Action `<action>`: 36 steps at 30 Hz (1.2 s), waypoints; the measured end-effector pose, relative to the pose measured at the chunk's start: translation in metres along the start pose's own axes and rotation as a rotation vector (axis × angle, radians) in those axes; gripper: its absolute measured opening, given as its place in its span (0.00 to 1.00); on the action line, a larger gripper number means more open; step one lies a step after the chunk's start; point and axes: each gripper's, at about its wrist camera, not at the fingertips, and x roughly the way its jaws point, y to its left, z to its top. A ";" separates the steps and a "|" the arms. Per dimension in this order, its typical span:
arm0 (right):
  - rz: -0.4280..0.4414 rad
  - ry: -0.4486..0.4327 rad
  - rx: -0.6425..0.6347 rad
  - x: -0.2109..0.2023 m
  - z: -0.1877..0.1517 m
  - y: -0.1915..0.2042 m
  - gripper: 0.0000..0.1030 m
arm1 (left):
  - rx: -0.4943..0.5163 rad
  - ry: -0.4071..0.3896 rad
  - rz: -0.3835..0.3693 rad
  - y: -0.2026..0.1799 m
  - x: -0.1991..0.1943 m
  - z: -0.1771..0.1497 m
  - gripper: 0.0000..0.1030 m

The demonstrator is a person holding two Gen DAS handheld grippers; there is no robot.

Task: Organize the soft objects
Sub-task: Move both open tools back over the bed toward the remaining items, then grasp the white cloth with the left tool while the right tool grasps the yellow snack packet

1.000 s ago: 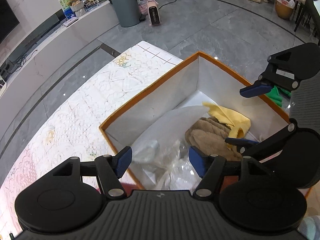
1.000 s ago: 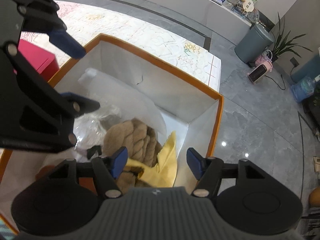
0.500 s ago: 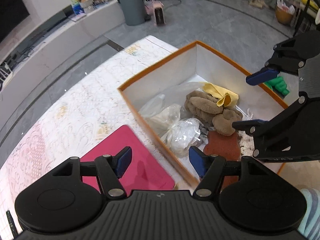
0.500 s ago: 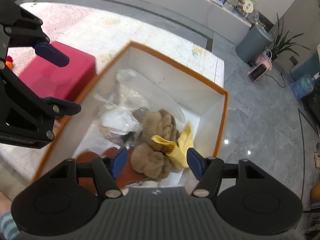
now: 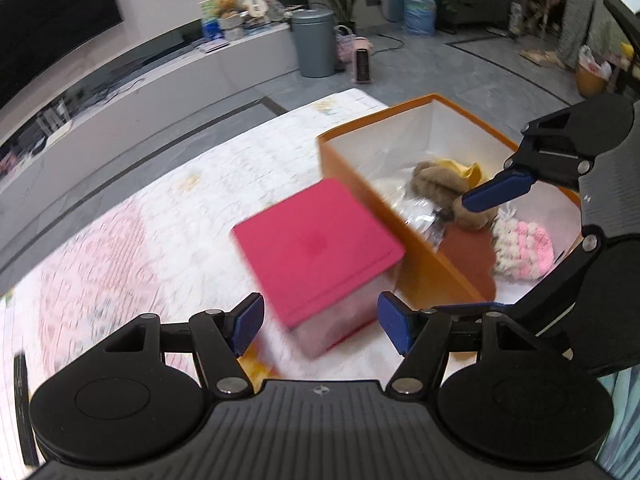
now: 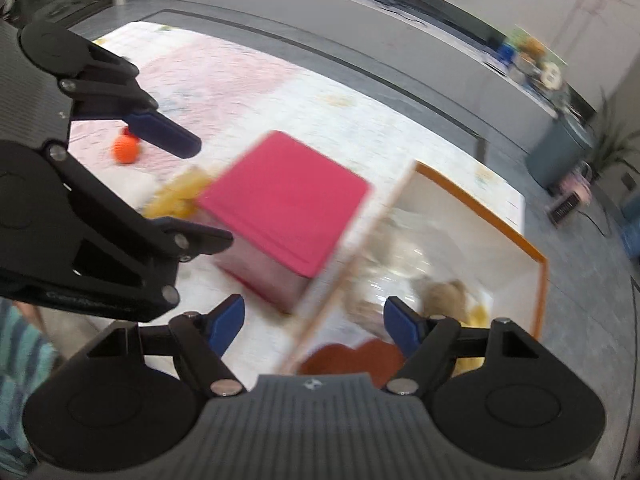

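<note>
A: Grippers? Left gripper (image 5: 320,322) wide, nothing between – right gripper (image 6: 314,324) jaws opening, also empty.

B: Soft stuff? Brown plush (image 5: 438,182), yellow cloth (image 5: 466,169), pink-white knit (image 5: 522,250) lie in the orange box (image 5: 420,240) – beside the red-lidded box (image 5: 316,240).

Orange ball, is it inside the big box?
No, the orange ball lies out on the mat, beyond the pink box, far from the big box.

We see an orange box (image 5: 420,240) with white inner walls, a pink-lidded box (image 5: 316,240), a tan plush (image 5: 440,180), a yellow cloth (image 5: 464,169), a pink-and-cream pompom piece (image 5: 524,248), an orange ball (image 6: 126,149).
</note>
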 end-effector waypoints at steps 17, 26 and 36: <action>0.151 -0.068 0.046 0.043 0.007 0.101 0.73 | -0.433 -0.046 0.040 0.112 -0.028 -0.129 0.75; 0.132 -0.105 0.156 0.071 0.007 0.128 0.74 | -0.518 -0.044 0.131 0.137 -0.017 -0.171 0.75; 0.086 -0.160 0.317 0.103 0.020 0.127 0.74 | -0.537 -0.050 0.197 0.153 0.009 -0.186 0.74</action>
